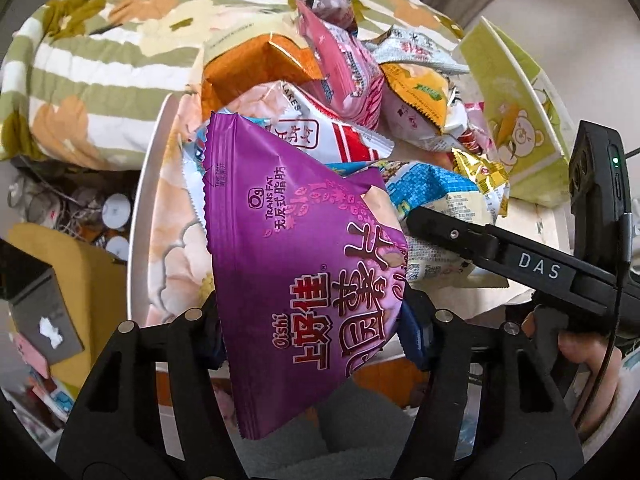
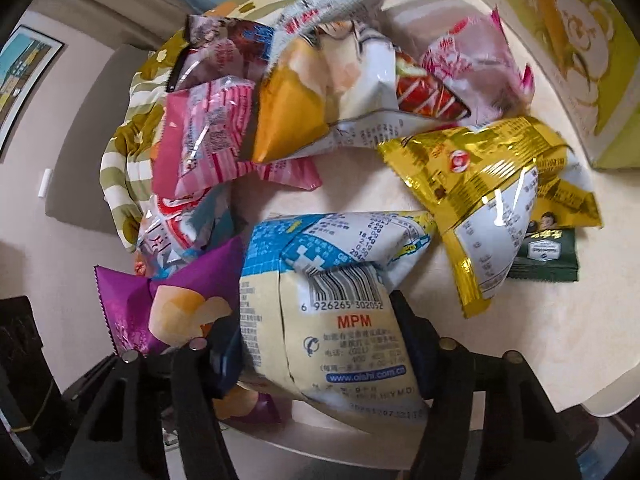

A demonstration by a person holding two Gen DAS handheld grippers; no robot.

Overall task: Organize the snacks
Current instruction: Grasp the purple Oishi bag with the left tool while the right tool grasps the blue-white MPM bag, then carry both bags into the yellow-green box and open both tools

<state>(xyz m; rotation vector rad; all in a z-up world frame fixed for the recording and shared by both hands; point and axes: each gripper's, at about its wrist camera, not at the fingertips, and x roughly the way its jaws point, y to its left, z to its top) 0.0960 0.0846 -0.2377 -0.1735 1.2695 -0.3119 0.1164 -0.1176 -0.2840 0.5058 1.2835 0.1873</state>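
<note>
— While both grippers look closed on bags, how secure are the holds?
— The left gripper (image 1: 316, 320) pinches the purple bag (image 1: 296, 248) near its lower edge, so the bag hangs tilted over the table rim (image 1: 138, 216). It could swing or slide out if the hand jerks.
— And the right?
— The right gripper (image 2: 316, 352) squeezes the blue-and-cream bag (image 2: 340, 312), which lies at the near edge of the table (image 2: 352, 184), against the snack pile (image 2: 304, 112). Air-filled film gives under pressure; a hard squeeze might pop it, a soft one lets it slip.
— Anything else?
— The yellow bag (image 2: 492, 184) overlaps its corner. Lifting could drag that one along, or nudge it into the green box (image 2: 576, 52).
</note>
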